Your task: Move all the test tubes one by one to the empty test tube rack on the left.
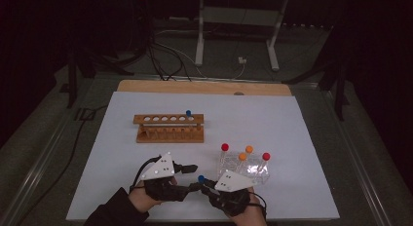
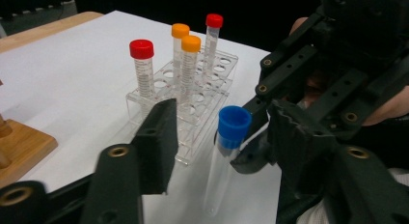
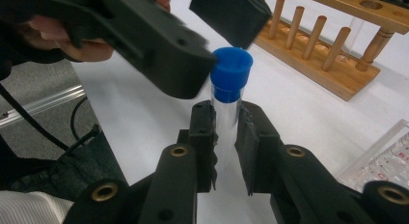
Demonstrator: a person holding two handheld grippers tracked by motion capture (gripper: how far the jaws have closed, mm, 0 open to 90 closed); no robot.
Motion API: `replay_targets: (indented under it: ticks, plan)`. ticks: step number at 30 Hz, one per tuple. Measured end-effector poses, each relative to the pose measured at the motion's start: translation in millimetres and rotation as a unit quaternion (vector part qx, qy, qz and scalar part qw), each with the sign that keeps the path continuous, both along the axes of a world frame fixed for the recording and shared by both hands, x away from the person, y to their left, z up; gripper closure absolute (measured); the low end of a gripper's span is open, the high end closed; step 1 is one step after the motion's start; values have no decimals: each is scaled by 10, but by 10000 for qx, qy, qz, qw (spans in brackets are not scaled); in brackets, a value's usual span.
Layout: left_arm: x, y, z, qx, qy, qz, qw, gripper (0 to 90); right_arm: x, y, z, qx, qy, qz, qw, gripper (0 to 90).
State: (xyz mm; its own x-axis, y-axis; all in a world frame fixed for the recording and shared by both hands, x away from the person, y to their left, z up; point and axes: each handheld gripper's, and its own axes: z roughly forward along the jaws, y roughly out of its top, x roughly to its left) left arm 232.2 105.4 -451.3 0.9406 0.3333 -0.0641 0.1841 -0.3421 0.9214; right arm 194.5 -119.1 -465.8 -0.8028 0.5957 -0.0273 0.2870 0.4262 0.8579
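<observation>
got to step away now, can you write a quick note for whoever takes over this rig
Right gripper: shut on the blue-capped tube, held above the table.
Left gripper: jaws on either side of the blue cap, not pressing on it yet.
Wooden rack: one blue-capped tube stands in it; the other holes look free.
Clear rack: two red-capped and two orange-capped tubes.
Done: tube lifted. Left: probably the handover or uncapping, then racking.

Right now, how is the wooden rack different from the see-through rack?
The wooden rack is brown and stands farther back; the see-through rack is clear plastic and sits nearer the right gripper. The wooden rack holds one blue-capped tube; the see-through rack holds four, capped red and orange. Both stand on the white table.
</observation>
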Motion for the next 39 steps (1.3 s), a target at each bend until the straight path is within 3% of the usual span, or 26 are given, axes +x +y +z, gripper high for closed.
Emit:
replay_targets:
  ticks: [11,13,19,25,31,36,39]
  plan:
    - [35,-68,-18,47,-23,-169,9998,708,-1,0,1,20,12,5,10000,770]
    - [32,-71,-16,49,-99,-202,9997,746,-1,-8,8,48,9,-17,10000,770]
    - [45,-68,-20,66,-154,-262,9995,770,7,-12,4,42,3,-11,10000,769]
    - [53,-41,8,17,-175,-235,9996,775,1,-29,9,184,-35,-20,9998,755]
    - [121,46,12,79,-204,103,9997,776,29,-132,66,363,-128,-161,9991,634]
    - [176,125,55,94,-268,267,9992,776,31,-218,111,521,-259,-286,9979,440]
    - [212,159,78,105,-288,346,9989,776,38,-258,139,649,-208,-297,9972,318]
